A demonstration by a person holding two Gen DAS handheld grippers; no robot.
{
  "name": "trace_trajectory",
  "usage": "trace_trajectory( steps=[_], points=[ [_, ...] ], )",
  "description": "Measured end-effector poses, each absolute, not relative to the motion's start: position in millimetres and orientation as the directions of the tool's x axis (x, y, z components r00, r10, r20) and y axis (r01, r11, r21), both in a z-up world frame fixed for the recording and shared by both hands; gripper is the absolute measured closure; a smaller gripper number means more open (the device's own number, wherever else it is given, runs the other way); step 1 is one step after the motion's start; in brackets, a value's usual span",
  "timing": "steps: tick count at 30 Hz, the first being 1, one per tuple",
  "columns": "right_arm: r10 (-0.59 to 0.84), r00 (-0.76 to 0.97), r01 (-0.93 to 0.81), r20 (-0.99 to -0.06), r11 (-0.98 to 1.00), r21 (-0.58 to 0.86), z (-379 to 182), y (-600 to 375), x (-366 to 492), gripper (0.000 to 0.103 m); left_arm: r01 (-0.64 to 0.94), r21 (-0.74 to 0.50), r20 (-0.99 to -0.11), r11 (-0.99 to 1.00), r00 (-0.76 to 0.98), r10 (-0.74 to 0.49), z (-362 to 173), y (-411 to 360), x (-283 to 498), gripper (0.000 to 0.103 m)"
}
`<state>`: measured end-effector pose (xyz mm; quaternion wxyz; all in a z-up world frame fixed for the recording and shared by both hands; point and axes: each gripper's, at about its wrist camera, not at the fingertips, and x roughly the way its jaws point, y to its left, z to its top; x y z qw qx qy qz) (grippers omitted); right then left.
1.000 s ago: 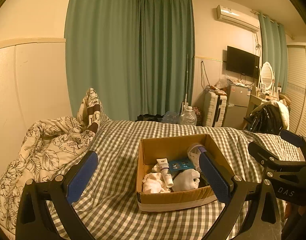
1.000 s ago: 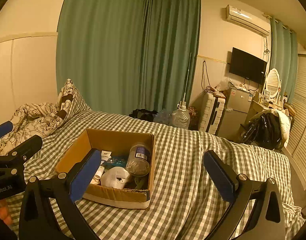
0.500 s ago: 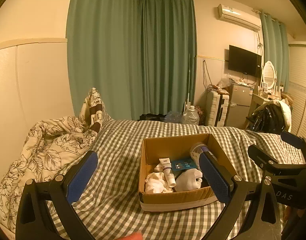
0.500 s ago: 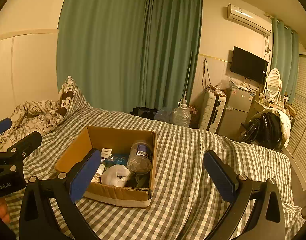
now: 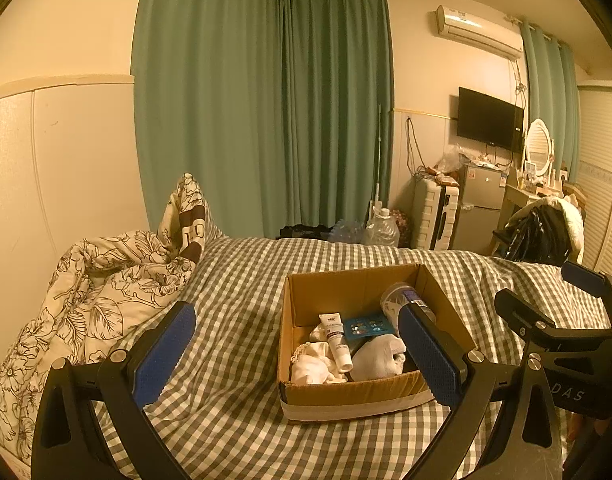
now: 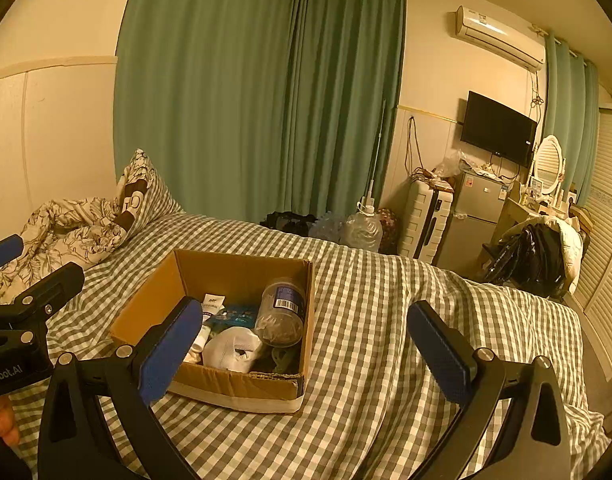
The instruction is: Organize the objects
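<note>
Both grippers have drifted a little rightward since a second ago, the cardboard box (image 5: pixel 347 394) sliding slightly across each view; the left gripper (image 5: pixel 296 350) hovers with jaws spread wide, holding nothing; the right gripper (image 6: pixel 306 346) likewise gapes empty; the box sits mid-bed on the checked bedsheet (image 6: pixel 385 304), holding a white tube (image 5: pixel 337 340), a jar (image 6: pixel 284 312) and white cloth (image 5: pixel 375 360); a floral duvet (image 5: pixel 102 300) bunches at the bed's left edge.

green curtains (image 5: pixel 266 112), wall television (image 5: pixel 489 126), checkered bed (image 5: pixel 242 280)
</note>
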<state>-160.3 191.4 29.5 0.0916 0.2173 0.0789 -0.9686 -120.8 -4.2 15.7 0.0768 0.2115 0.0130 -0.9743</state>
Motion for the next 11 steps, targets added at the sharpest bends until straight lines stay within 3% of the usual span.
trace_trajectory(
  steps=[11],
  points=[
    [-0.145, -0.885, 0.216, -0.442, -0.970, -0.115, 26.6, 189.4, -160.9, 0.000, 0.154, 0.019, -0.411, -0.988, -0.900, -0.148, 14.0, -3.8, -120.8, 0.000]
  ],
)
